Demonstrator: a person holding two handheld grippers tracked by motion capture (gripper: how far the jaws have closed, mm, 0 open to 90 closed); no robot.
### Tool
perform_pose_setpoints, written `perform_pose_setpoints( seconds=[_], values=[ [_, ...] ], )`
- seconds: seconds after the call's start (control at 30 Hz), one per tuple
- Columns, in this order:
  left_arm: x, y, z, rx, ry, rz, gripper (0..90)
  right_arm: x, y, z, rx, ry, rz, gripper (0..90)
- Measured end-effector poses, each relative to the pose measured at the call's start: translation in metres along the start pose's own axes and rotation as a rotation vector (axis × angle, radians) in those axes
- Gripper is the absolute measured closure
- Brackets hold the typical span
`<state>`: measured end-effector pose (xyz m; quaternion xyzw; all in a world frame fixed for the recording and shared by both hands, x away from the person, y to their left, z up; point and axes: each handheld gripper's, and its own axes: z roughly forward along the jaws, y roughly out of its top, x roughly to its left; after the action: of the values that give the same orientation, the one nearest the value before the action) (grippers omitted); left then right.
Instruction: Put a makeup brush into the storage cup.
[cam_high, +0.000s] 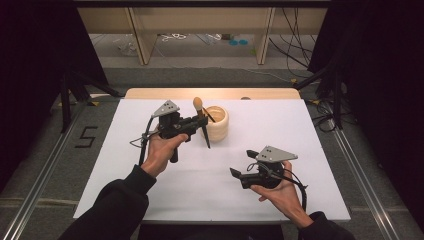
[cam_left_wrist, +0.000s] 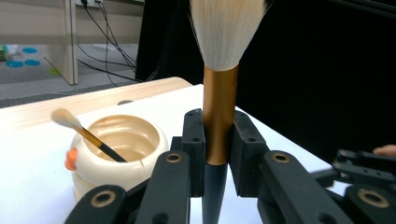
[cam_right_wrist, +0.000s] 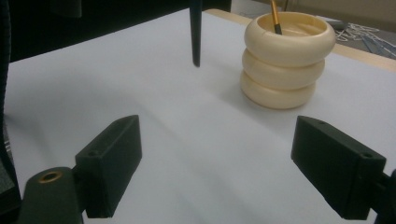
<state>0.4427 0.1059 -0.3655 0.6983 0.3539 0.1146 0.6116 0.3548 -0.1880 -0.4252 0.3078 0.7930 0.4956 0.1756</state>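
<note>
While large makeup brush (cam_left_wrist: 219, 107) is clamped upright in left gripper (cam_left_wrist: 218, 154) jaws beside ringed cream holder (cam_high: 218, 122), right gripper (cam_right_wrist: 233, 161) jaws apart, empty. Next: brush to be lowered handle-first into holder, w/ small brush (cam_left_wrist: 86, 135) avoided.

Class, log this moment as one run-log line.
left tongs: shut on large brush, bristles up | right tongs: open, nothing between | cream holder: small brush inside

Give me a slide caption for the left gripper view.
Left gripper clamps a large brush upright, bristles up, beside a cream ringed holder containing a smaller brush.
</note>
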Motion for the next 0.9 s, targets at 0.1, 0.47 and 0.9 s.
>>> perform_pose_setpoints(
  seconds=[0.1, 0.47, 0.9],
  values=[
    [0.002, 0.006, 0.002, -0.001, 0.008, 0.010, 77.7, 0.000, -0.002, -0.001, 0.010, -0.006, 0.000, 17.0],
    [0.010, 0.031, 0.013, -0.005, 0.048, 0.034, 77.7, 0.000, -0.008, -0.007, 0.032, -0.012, 0.013, 16.8],
    [0.020, 0.052, 0.032, -0.027, 0.092, 0.039, 77.8, 0.000, -0.010, -0.007, 0.037, 0.000, 0.013, 17.5]
  ],
)
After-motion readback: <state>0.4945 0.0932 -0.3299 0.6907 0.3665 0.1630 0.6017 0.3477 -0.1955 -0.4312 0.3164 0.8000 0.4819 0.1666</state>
